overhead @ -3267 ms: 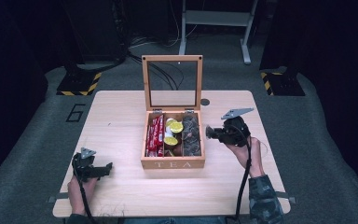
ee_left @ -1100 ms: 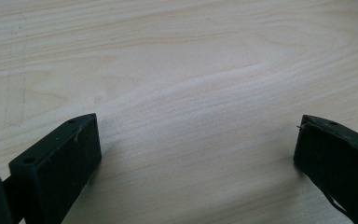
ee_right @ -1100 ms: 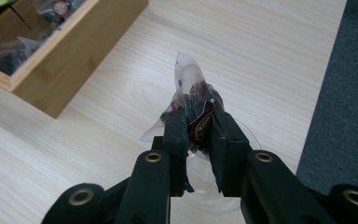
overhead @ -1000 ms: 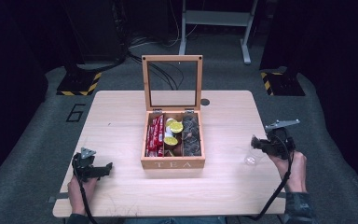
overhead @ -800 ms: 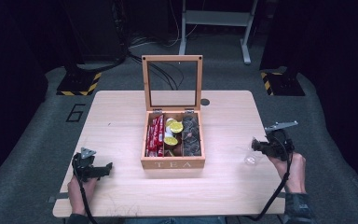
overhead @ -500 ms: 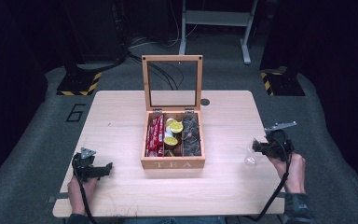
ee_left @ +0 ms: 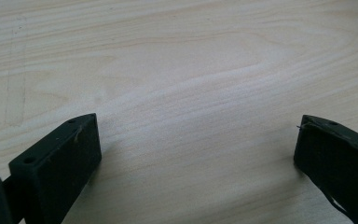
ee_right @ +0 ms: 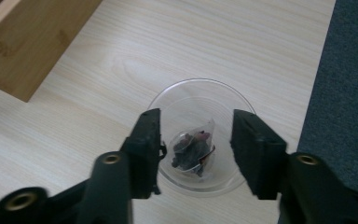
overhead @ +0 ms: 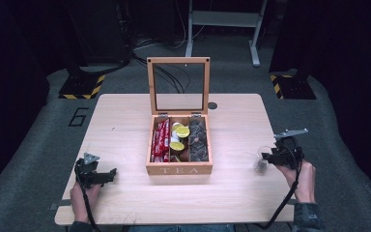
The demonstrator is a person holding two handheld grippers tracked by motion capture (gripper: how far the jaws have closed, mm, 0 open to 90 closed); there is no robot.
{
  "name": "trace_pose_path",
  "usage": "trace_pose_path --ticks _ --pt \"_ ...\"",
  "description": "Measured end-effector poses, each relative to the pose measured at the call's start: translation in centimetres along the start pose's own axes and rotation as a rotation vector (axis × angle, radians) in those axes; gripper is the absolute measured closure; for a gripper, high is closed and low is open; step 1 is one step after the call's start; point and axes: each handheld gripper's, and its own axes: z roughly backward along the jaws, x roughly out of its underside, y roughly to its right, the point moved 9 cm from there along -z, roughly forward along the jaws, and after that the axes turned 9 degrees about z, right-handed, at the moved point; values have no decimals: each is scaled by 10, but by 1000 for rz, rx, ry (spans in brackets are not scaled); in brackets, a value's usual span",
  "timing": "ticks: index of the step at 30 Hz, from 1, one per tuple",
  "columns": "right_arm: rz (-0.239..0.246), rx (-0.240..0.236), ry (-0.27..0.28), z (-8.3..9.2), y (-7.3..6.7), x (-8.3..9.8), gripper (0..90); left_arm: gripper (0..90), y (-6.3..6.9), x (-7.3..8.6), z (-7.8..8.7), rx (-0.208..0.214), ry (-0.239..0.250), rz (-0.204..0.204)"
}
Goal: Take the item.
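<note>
- While your right gripper (ee_right: 193, 149) hangs over the clear glass bowl (ee_right: 200, 135), its jaws stand spread, one to each side of the tea bag (ee_right: 192, 151) lying in the bowl's bottom; neither jaw touches the bag.
- Your left gripper (ee_left: 196, 154) has its jaws wide apart too, over bare wood with nothing between them.
- Seen from the high view, the bowl (overhead: 261, 159) sits near the table's right edge, just beside your right gripper (overhead: 275, 157), and its contents read as a dark blur.
- What the tea bag holds is hard to make out: dark bits with a reddish tint behind a pale wrapper.
- At the table's (overhead: 125, 121) centre stands the wooden tea box (overhead: 178, 169), lid upright, with red packets (overhead: 159, 142), yellow ones (overhead: 180, 131) and dark ones (overhead: 198, 142) in its compartments, well apart from both grippers.
- Your left gripper (overhead: 108, 175) lies near the front left corner.
</note>
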Motion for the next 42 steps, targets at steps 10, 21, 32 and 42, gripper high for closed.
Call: trace_pose_path --ticks 10,21,32,42 --pt "-9 -39 111 13 -14 -6 188 4 0 0 0 0 0 1" --pt "33 -69 213 26 -38 -14 34 4 0 0 0 0 0 1" --pt "117 -99 262 25 -84 -22 0 4 0 0 0 0 -1 4" --pt "179 -150 267 3 -129 -22 0 4 0 0 0 0 -1 4"
